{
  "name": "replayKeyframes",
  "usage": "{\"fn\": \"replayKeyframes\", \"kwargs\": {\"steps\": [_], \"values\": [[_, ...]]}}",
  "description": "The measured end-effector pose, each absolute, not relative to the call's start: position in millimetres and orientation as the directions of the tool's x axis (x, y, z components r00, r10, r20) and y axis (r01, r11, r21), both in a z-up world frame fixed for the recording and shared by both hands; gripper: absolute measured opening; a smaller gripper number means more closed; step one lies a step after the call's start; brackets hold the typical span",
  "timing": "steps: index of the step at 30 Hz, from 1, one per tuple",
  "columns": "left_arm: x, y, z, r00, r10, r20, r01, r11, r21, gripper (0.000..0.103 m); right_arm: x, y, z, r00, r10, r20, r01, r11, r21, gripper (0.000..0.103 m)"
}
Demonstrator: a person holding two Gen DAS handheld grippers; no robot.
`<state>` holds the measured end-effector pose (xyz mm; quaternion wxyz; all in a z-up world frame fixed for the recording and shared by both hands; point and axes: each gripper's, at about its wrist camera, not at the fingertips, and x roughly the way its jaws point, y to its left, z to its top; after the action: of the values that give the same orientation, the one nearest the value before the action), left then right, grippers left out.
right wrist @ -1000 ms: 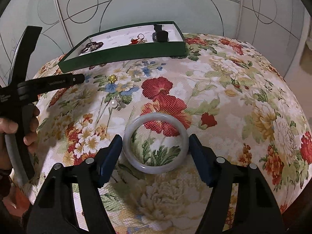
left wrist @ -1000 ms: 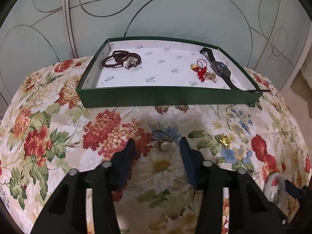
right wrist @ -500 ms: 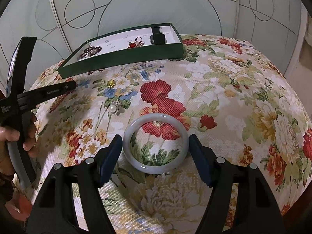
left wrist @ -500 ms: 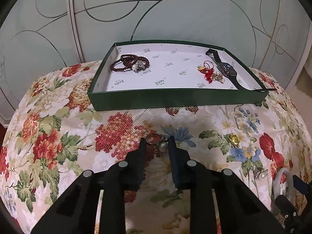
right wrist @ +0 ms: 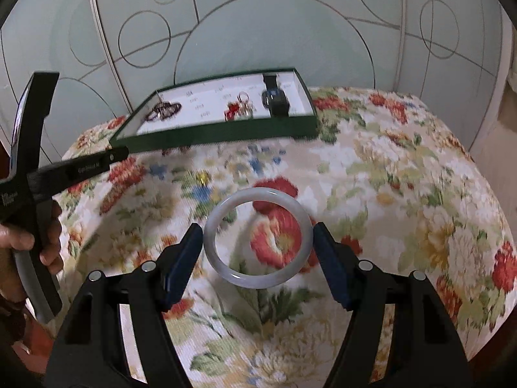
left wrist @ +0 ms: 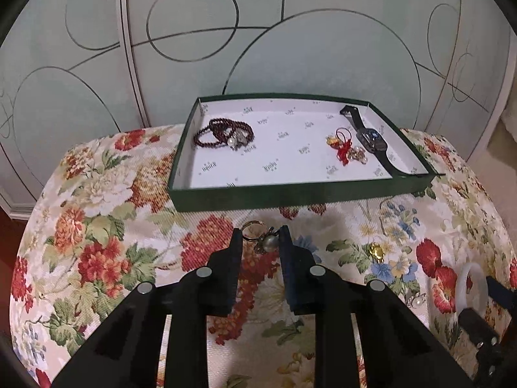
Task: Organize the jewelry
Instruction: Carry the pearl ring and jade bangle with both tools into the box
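Jewelry is mid-sort: the left gripper [left wrist: 260, 237] pinches a pearl ring [left wrist: 265, 240], the right gripper [right wrist: 258, 245], apparently lifted, clasps a pale bangle [right wrist: 258, 239], both bound for the green tray [left wrist: 300, 192].

Left hand-held gripper [left wrist: 261, 239] clamps a pearl ring [left wrist: 265, 238] just in front of the green tray [left wrist: 290, 192]. Inside the tray: beaded bracelets [left wrist: 223, 134] at left, a black watch [left wrist: 368, 135] at right.
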<state>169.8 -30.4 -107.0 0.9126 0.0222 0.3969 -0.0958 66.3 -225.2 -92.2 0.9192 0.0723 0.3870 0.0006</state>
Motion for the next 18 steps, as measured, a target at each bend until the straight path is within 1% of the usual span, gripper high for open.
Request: {"fn": "replayKeyframes", "kwargs": {"steps": [9, 18], "values": [[184.7, -24.9, -101.7, 0.672, -0.148, -0.725, 0.173, 0.984, -0.040, 0.024, 109.8, -221.9, -62.5, 0.750, 0.054, -0.659, 0.036, 0.992, 0.121, 0.070], [210.3, -25.0, -103.7, 0.672, -0.135, -0.728, 0.156, 0.987, -0.040, 0.024, 177.5, -220.8, -48.3, 0.759, 0.062, -0.648, 0.014, 0.994, 0.112, 0.070]]}}
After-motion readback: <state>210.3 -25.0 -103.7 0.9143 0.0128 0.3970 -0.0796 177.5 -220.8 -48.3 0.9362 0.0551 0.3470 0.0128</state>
